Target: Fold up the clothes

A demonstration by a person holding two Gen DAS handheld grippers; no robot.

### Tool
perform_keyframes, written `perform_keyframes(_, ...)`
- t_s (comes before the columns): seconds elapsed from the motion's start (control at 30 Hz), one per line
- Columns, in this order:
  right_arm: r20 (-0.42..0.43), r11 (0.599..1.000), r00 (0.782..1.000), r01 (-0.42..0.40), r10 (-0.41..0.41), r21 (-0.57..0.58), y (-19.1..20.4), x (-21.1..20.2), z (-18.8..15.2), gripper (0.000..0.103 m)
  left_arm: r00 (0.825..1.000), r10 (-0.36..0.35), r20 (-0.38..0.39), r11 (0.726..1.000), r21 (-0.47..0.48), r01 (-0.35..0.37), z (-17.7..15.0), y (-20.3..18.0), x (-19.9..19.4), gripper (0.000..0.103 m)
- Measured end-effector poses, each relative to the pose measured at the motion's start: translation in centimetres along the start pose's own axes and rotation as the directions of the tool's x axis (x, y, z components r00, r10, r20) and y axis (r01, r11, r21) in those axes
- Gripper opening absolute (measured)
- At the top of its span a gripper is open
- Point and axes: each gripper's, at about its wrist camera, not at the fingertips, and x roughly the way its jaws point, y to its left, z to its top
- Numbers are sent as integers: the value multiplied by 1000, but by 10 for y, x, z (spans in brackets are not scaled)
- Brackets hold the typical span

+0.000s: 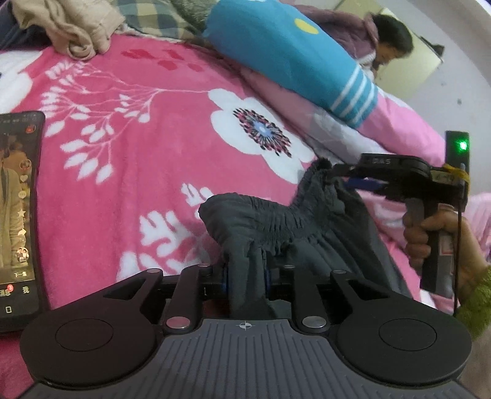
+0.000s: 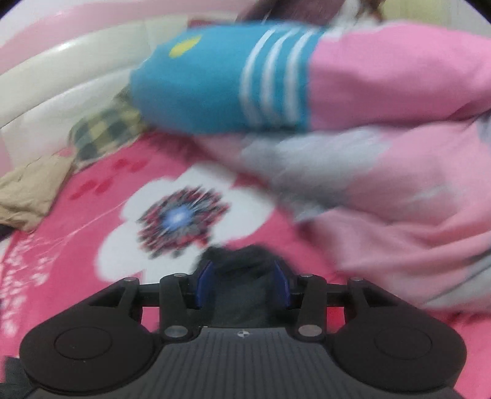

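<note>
L wrist view, L→R: phone [image 1: 18,211] lies on the pink flowered blanket [image 1: 129,147] at far left, screen lit. Beige garment [image 1: 70,27] bunched at top left, checked cloth [image 1: 153,18] next to it. Blue pillow [image 1: 285,52] w/ white stripes sits on a pale pink quilt [image 1: 399,122] further back; a person [image 1: 383,40] in a mauve jacket is behind that.

Dark grey pants [image 1: 276,221] are bunched mid-frame on the blanket, elastic waistband up. Left gripper [image 1: 245,282] has a fold of the fabric between its blue pads; pads look pressed on the cloth, so clenched on it, though not tight. Right gripper [image 1: 343,176] comes in from the right w/ the other end of the waistband at its tips. Hand [image 1: 435,242] w/ a green cuff holds its grip.

R wrist view (blurred): beige garment [image 2: 30,190] at left, blanket flower at centre, blue pillow [image 2: 221,79] and quilt [image 2: 399,153] at right. Right gripper [image 2: 242,285] jaws stand apart, pants [image 2: 239,276] between the pads, visible gaps at the sides; reads as released.
</note>
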Motion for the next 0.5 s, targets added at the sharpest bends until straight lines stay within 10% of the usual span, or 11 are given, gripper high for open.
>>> perform_keyframes(0.17,-140,995,985,98,-98,-9,28,42,-1,41,999,21,36,999,43,-22,-3,-5,-4,20)
perform_keyframes(0.4,-76,998,995,66,-65,2,26,34,-7,30,999,19,26,999,45,-20,-3,-1,-6,20)
perform_keyframes(0.5,-5,999,999,38,-38,-30,17,16,0,51,1000,8,12,1000,14,-8,-1,3,-6,21)
